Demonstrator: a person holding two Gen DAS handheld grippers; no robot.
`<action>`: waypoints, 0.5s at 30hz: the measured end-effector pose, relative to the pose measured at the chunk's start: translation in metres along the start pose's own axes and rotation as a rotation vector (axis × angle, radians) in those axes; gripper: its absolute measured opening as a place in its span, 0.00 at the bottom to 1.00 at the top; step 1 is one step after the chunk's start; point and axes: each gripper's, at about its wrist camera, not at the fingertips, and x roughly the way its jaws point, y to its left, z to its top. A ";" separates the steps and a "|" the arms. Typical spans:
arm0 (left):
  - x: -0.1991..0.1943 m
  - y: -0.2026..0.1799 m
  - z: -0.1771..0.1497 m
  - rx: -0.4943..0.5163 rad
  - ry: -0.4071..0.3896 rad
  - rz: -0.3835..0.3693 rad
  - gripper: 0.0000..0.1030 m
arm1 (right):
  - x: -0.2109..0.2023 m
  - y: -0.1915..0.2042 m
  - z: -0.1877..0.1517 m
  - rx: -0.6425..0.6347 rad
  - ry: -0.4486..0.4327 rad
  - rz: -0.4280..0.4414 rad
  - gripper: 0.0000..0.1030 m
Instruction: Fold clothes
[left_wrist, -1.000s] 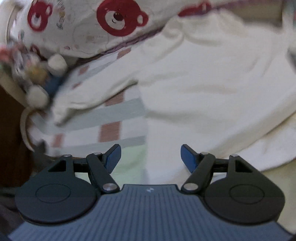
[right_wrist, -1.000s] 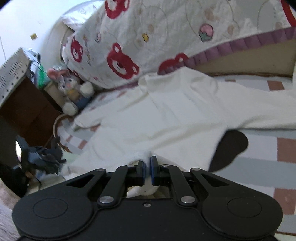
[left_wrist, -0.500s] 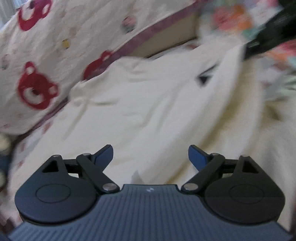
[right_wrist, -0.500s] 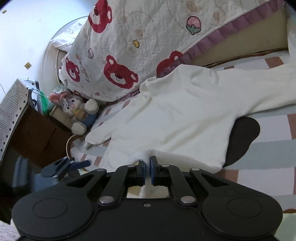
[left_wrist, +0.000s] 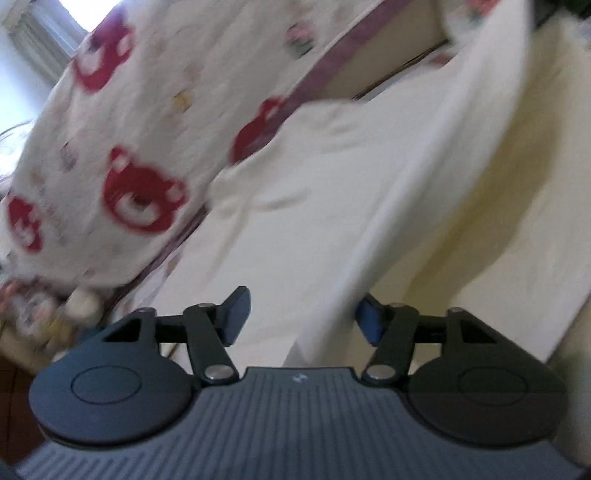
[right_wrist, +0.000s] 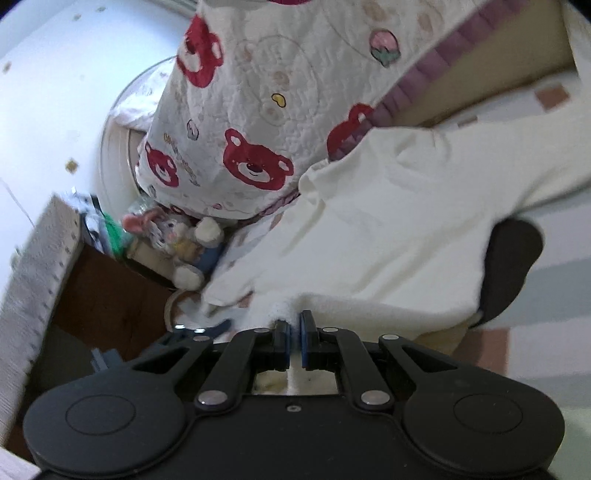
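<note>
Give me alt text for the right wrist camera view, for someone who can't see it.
The right gripper is shut on the near edge of a cream garment spread across a striped bed. Behind it hangs a white quilt with red bear faces; a plush rabbit sits at left.

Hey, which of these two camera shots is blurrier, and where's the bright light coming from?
Left wrist view: smeared throughout, the bear quilt streaked, bright glare at the top left corner. Right wrist view: sharper, the plush toy readable, though the white garment softens at its right edge; fisheye bending at the borders.
</note>
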 end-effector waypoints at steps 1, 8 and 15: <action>0.000 0.010 -0.009 -0.026 0.021 0.019 0.58 | 0.000 0.001 0.000 -0.020 0.003 -0.014 0.07; 0.004 0.068 -0.057 -0.139 0.121 0.117 0.62 | 0.010 0.001 0.000 -0.075 0.048 -0.050 0.07; 0.045 0.091 -0.103 -0.143 0.322 -0.066 0.70 | 0.020 0.009 0.005 -0.196 0.094 -0.129 0.07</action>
